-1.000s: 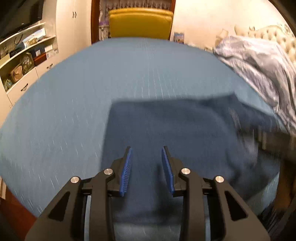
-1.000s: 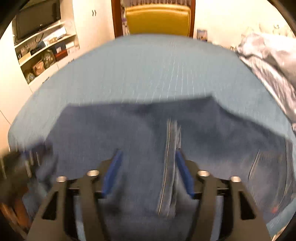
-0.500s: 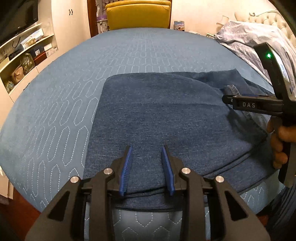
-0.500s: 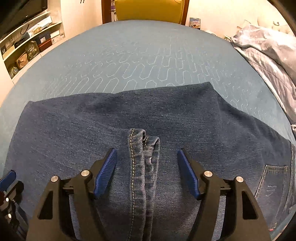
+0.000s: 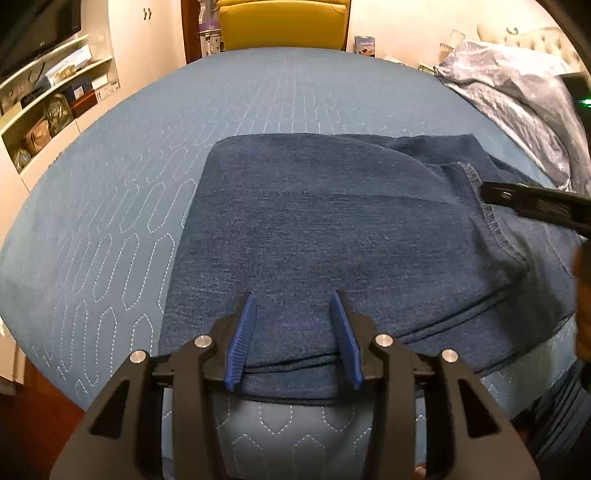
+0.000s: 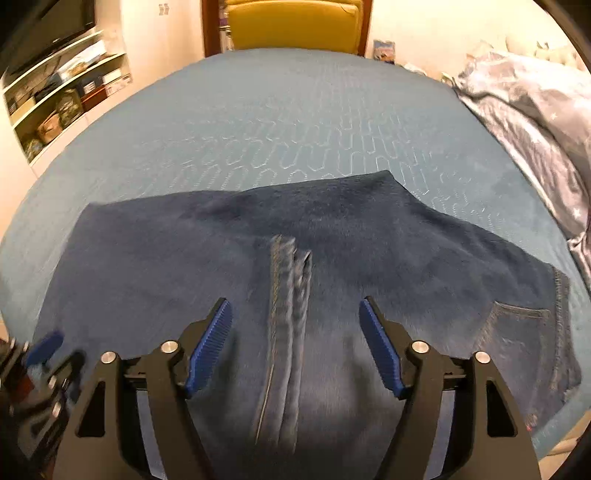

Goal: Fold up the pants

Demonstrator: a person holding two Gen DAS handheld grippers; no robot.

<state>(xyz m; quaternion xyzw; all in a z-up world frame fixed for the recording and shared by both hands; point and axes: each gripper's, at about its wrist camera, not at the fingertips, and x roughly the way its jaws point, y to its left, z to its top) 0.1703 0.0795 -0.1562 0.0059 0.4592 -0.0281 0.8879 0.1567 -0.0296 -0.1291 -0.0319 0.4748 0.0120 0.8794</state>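
Dark blue jeans [image 5: 332, 229] lie folded on the blue quilted bed [image 5: 258, 96]. My left gripper [image 5: 297, 325] hovers over their near folded edge. Its jaws are opening and the blue pads [image 5: 243, 332] stand apart from the cloth. In the right wrist view the jeans [image 6: 369, 229] show a stitched hem [image 6: 291, 288] and a back pocket [image 6: 517, 321]. My right gripper [image 6: 294, 306] straddles that hem, jaws opening wide, pads off the denim. The right gripper [image 5: 535, 203] also reaches in from the right in the left wrist view. The left gripper [image 6: 40, 354] is blurred at lower left.
A yellow chair [image 5: 284, 22] stands past the bed's far edge. Shelves with bags and boxes [image 5: 48, 107] line the left wall. A crumpled grey-blue duvet [image 5: 517, 96] is heaped at the right. A hand [image 5: 583, 295] shows at the right edge.
The jeans have gone from blurred motion to lying flat. Both pairs of jaws stand wider than before. The right gripper has shifted, and the hem sits a little farther from it.
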